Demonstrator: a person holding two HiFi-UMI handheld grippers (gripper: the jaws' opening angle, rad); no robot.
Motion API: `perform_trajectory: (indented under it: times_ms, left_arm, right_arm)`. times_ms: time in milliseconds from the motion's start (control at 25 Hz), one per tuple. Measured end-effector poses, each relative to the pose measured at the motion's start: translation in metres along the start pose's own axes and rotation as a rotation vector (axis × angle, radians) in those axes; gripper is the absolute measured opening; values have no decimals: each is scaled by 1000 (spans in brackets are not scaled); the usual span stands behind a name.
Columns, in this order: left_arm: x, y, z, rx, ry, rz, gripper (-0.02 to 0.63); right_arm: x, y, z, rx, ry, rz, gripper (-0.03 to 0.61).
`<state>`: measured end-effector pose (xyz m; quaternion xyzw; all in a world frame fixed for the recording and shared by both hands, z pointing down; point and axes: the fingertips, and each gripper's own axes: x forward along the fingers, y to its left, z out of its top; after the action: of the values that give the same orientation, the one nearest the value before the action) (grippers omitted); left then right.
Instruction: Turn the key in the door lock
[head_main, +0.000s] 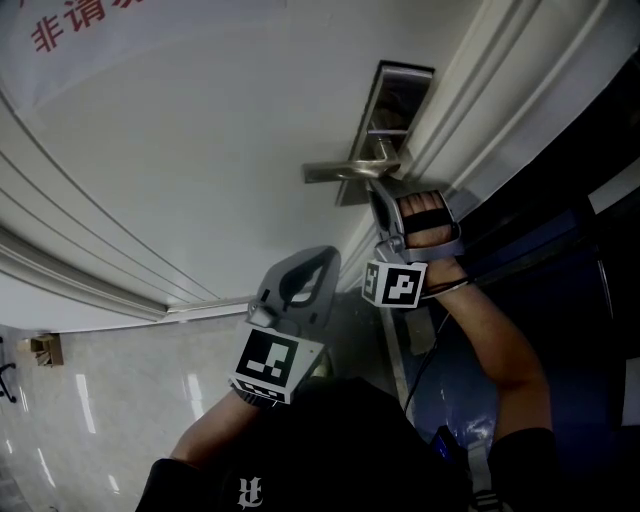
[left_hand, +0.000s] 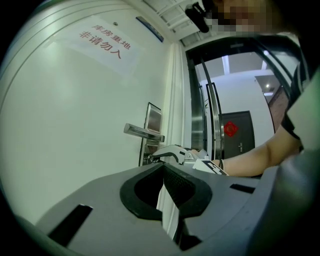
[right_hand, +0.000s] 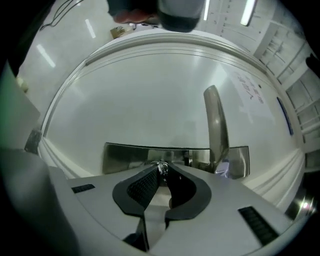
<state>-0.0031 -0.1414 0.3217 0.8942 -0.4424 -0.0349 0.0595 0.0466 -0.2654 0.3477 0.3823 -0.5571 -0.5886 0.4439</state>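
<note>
In the head view, the right hand-held gripper (head_main: 376, 190) is sitting at the lock plate (head_main: 398, 95), just under the door handle (head_main: 340, 172). The left hand-held gripper (head_main: 318, 262) is hanging apart from the door (head_main: 200, 150). In the left gripper view, its jaws are pressing together with nothing between them. In the right gripper view, the jaws are pinching the key (right_hand: 161, 168) at the lock plate.

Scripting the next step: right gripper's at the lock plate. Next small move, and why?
Probably twist the right gripper about the key's axis. Its jaws look closed on the key, which meets the lock plate near the handle, so gripping seems done. The left gripper is shut, empty, away from the door.
</note>
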Motion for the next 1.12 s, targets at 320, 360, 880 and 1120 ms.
perform_trajectory:
  times_ms: [320, 360, 880, 1120]
  left_arm:
    - [1, 0, -1, -3, 4, -7, 8]
    - [1, 0, -1, -3, 5, -8, 8]
    - [-4, 4, -1, 7, 9, 7, 8]
    - [-6, 5, -1, 11, 11, 12, 8]
  right_arm:
    - [1, -6, -3, 414, 30, 15, 32]
    - [1, -7, -3, 458, 35, 14, 32]
    - [1, -10, -16, 1468, -18, 56, 25]
    - [1, -4, -24, 2165, -123, 114, 25]
